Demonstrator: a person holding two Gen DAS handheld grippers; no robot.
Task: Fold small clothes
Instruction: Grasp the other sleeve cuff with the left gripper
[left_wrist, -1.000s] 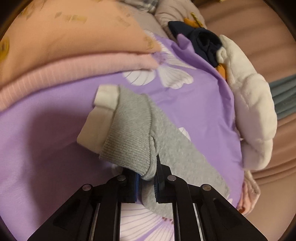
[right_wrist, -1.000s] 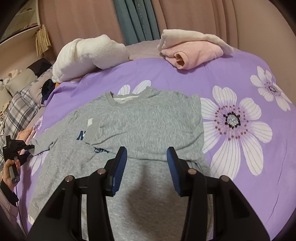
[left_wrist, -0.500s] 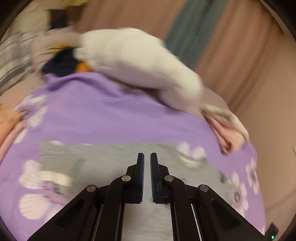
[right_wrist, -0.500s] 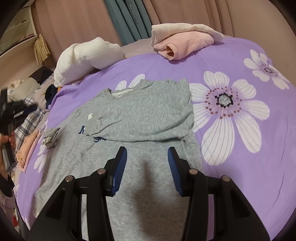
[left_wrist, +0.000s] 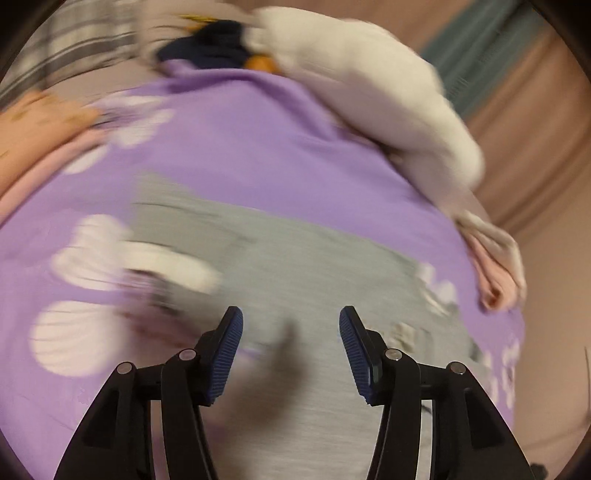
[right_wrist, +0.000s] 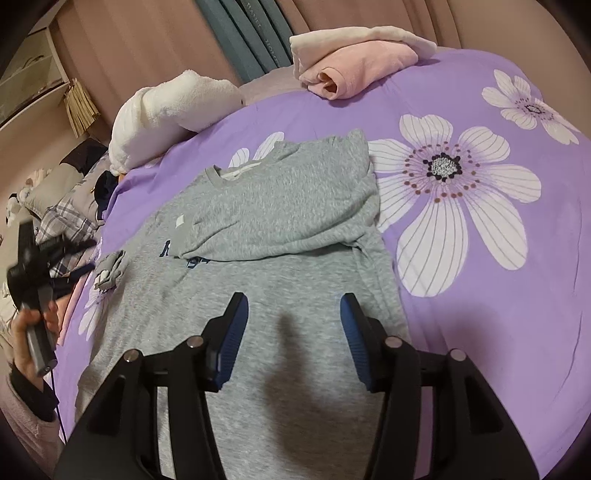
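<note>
Shirt, grey, lies flat on the purple bed, one sleeve folded across its chest. We see our left claw released above it in a blurred view, and our right claw likewise spread, empty, over the hem. Pink clothes sit beyond.

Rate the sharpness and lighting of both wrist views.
Left wrist view: heavy motion smear, grey shirt and bedspread streaked, only the open tongs crisp. Right wrist view: sharp, dim warm light, fisheye-bowed edges, tongs shadow falling on the shirt.
</note>
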